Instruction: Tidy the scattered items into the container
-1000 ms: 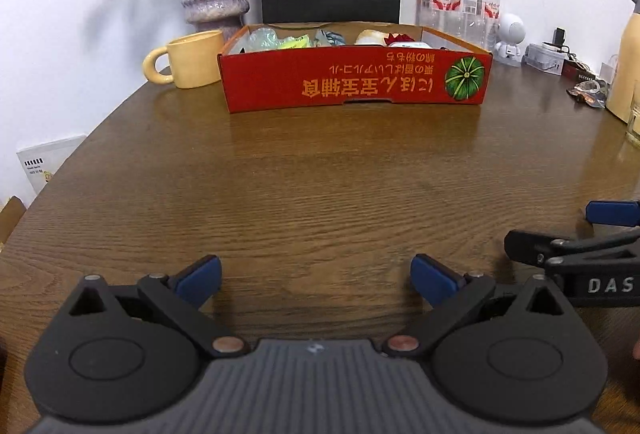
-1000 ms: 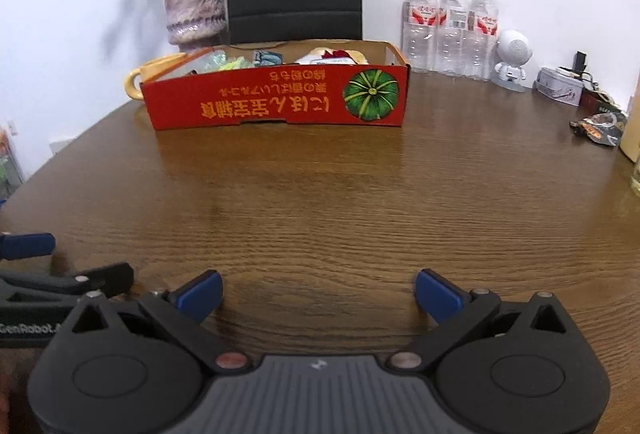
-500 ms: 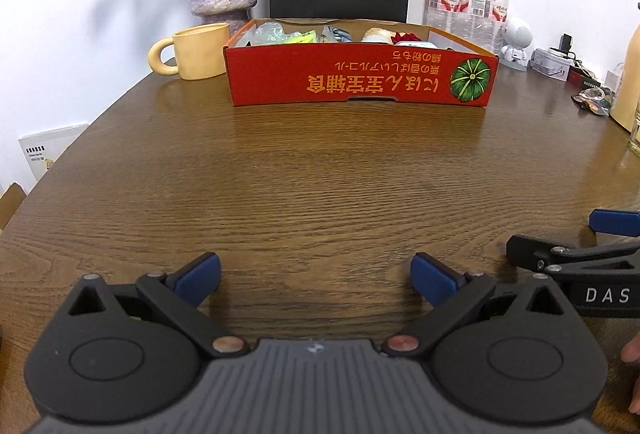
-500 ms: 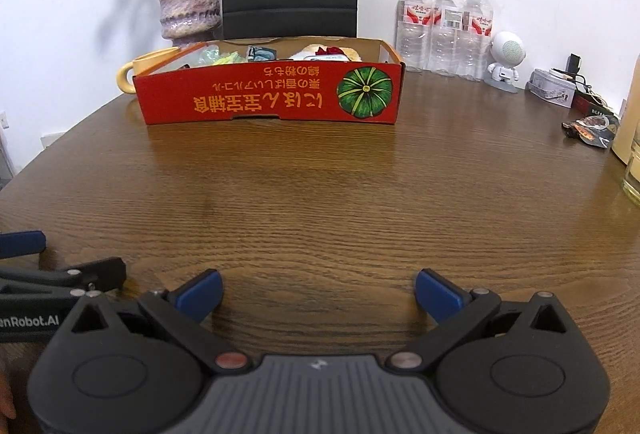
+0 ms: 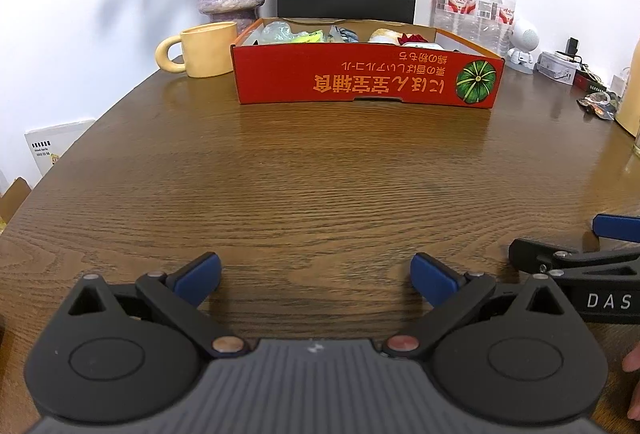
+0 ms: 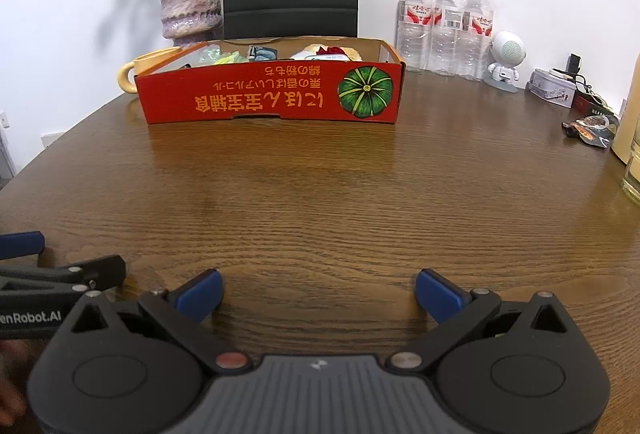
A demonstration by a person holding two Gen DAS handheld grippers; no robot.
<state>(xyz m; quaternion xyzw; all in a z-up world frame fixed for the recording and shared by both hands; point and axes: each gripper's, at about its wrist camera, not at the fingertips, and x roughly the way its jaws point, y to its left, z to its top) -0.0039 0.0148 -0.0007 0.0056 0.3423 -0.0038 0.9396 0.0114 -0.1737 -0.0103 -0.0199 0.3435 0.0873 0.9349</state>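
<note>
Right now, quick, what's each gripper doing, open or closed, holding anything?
Left gripper: jaws open, holding nothing, above the brown wooden table.
Right gripper: jaws open, holding nothing.

Two matte black plastic two-finger grippers, alike in build. Left gripper [image 5: 315, 276]: blue rubber-faced pads [image 5: 199, 275], angled black linkage arms, small silver pivot screws, two coppery round rivets, large round black hubs with a recessed ring, ribbed grey centre housing bearing a tiny white logo. Right gripper [image 6: 318, 293]: same blue pads [image 6: 437, 295], same hubs — white lettering "DAS" on its side, "enRobot.AI" on the left one's.
</note>
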